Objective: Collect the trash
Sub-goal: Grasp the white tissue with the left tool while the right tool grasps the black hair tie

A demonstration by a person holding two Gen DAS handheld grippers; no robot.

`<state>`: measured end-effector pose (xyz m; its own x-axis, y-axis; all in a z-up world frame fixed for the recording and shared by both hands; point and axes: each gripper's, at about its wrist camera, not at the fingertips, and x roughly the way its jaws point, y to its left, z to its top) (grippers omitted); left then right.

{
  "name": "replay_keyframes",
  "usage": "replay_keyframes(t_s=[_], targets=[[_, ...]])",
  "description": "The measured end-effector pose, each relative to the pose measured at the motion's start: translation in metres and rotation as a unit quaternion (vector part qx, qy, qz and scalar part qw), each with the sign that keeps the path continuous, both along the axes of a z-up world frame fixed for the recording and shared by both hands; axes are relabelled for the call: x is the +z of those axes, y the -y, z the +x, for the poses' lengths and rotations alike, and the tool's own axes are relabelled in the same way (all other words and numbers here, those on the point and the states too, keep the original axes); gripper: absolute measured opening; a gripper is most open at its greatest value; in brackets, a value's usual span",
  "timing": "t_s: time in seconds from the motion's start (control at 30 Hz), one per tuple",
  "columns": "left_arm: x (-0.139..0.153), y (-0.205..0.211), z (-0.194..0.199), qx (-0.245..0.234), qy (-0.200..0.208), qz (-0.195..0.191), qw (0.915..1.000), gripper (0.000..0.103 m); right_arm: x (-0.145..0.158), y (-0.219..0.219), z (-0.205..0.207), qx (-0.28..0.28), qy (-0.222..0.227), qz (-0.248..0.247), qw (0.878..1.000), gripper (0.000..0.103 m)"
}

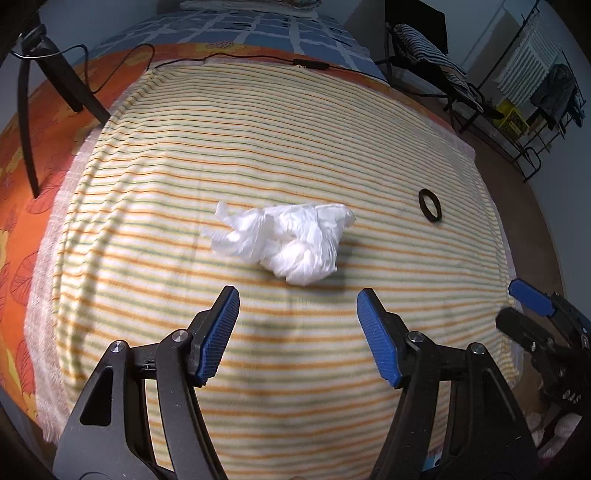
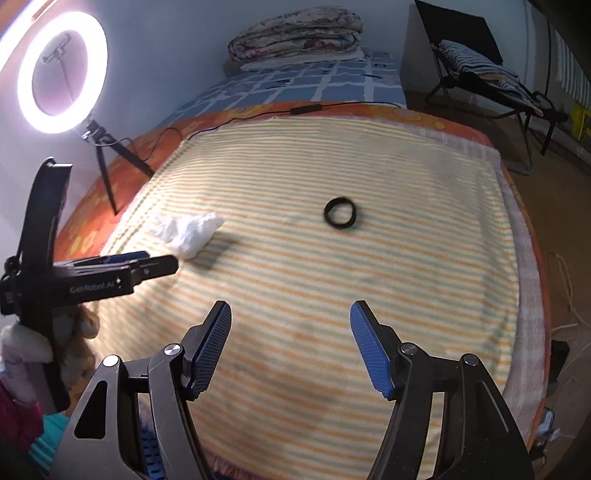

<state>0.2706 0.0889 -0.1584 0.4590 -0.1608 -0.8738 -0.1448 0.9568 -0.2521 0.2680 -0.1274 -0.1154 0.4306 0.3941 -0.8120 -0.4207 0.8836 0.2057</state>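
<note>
A crumpled white tissue (image 1: 286, 242) lies on the striped blanket (image 1: 258, 147) on the bed. My left gripper (image 1: 297, 299) is open and empty, its fingertips just short of the tissue. A black ring (image 1: 430, 205) lies to the tissue's right. In the right wrist view the tissue (image 2: 190, 232) is at the left and the ring (image 2: 340, 213) is ahead. My right gripper (image 2: 290, 314) is open and empty, well short of the ring. The left gripper (image 2: 162, 264) shows side-on beside the tissue.
A ring light on a tripod (image 2: 61, 70) stands at the bed's left side, with a black cable (image 2: 258, 112) across the far bedding. A folded quilt (image 2: 295, 35) lies at the head. A folding chair (image 2: 484, 74) and a drying rack (image 1: 535, 92) stand at the right.
</note>
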Motion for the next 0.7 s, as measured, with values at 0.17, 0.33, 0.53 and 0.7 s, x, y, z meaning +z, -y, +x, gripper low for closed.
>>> replay_keyframes(t_s=[0.17,0.33,0.53,0.7], targets=[[-0.005,-0.002,0.016,0.004,-0.004,-0.009,0.9999,0.068,-0.006,0.000,0.028,-0.018,0.002,0.010,1.000,0.066],[-0.012,-0.003,0.033,0.006,-0.016,-0.006,0.9998,0.068,-0.015,-0.008,0.054,-0.020,0.007,-0.008,1.000,0.066],[-0.019,-0.007,0.045,0.012,-0.022,-0.006,0.9997,0.068,-0.032,-0.013,0.081,-0.029,-0.019,-0.026,0.999,0.066],[-0.020,-0.012,0.049,0.010,-0.014,-0.004,0.9998,0.062,-0.047,-0.014,0.099,-0.038,-0.046,-0.018,0.998,0.066]])
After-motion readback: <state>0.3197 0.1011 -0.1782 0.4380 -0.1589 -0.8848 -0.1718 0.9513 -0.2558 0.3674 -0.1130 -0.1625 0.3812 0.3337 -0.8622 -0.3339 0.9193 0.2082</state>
